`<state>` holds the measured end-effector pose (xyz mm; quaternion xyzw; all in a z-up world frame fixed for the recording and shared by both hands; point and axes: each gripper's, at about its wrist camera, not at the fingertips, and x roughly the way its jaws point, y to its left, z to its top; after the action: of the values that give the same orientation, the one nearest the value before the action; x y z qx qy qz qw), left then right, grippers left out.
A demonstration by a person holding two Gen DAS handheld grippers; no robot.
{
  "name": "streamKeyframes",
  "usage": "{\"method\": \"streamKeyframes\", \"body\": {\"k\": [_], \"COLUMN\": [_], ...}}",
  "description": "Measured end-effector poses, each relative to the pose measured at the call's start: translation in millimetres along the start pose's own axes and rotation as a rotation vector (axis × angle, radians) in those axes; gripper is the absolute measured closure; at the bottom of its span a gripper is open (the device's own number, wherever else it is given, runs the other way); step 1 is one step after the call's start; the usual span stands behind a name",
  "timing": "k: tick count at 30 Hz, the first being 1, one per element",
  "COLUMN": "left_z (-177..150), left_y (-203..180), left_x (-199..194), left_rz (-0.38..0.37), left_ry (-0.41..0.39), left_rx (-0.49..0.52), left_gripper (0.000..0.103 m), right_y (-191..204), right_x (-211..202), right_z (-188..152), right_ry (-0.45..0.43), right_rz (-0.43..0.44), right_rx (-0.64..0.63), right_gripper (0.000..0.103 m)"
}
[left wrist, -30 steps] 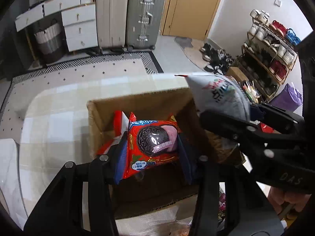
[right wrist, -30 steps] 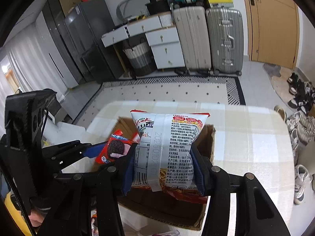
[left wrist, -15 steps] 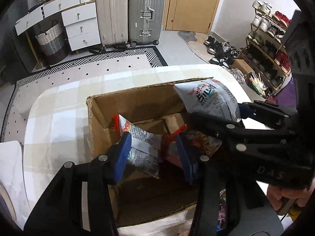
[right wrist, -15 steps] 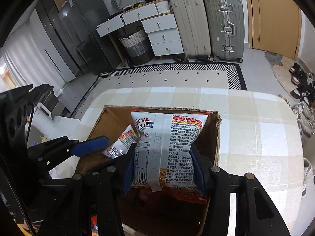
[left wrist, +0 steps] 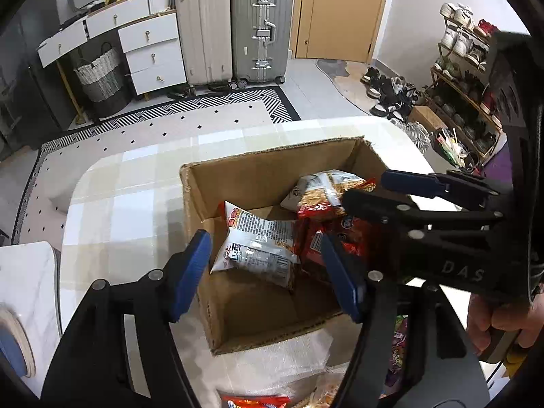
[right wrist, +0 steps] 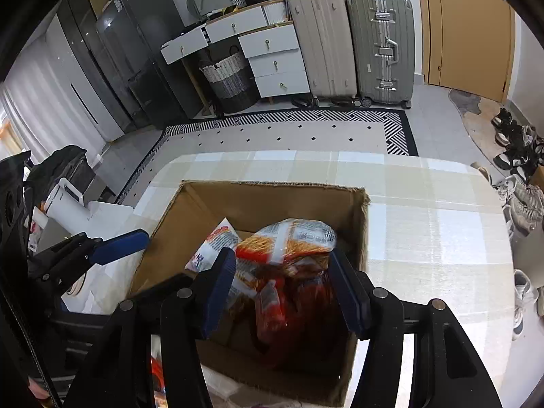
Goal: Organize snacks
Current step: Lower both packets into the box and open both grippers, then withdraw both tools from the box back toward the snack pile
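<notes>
Here the left tool (left wrist: 268, 268) hangs over the cardboard box (left wrist: 238, 183) on the tabletop (left wrist: 129, 204), its blue pads spread and just widened, pinching nothing; the white-backed snack packet (left wrist: 258, 248) lies loose in the box below and between them. The right tool (right wrist: 282, 289) reaches into the same box, its pads likewise spreading apart, and the noodle packet (right wrist: 289, 248) sits blurred between them on the red packets beneath, seemingly let go.

Two suitcases (left wrist: 234, 30) by white drawers (left wrist: 149, 54), wooden door (left wrist: 340, 10), patterned rug (right wrist: 289, 129), shoe rack (left wrist: 465, 78)
</notes>
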<state>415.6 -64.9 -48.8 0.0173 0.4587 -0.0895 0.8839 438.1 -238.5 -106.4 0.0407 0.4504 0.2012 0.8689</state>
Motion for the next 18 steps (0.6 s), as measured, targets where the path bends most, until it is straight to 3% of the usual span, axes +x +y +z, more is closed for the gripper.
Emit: {"method": "streamKeyframes", "body": {"k": [9, 14, 16, 18], "left_z": [-17.6, -26.7, -31.2, -37.2], "left_y": [-19.7, -34.9, -40.0, -45.6], "left_x": [-73.5, -130.8, -155.3, -182.6], "left_rz": [0.028, 0.044, 0.056, 0.058], "left_ry": [-0.09, -0.173, -0.207, -0.242], "left_rx": [0.023, 0.036, 0.043, 0.047], "left_gripper": [0.037, 0.027, 0.025, 0.025], "right_y": [12.2, 32.0, 41.6, 52.0], "right_x": [-63.0, -116.4, -140.4, -167.2], "right_z": [-8.8, -18.2, -23.1, -30.8], "right_ry": [-0.093, -0.179, -0.215, -0.265], "right_rz": [0.004, -0.001, -0.004, -0.007], "right_rx": [-0.01, -0.05, -0.075, -0.096], "right_gripper": [0.045, 0.045, 0.042, 0.031]}}
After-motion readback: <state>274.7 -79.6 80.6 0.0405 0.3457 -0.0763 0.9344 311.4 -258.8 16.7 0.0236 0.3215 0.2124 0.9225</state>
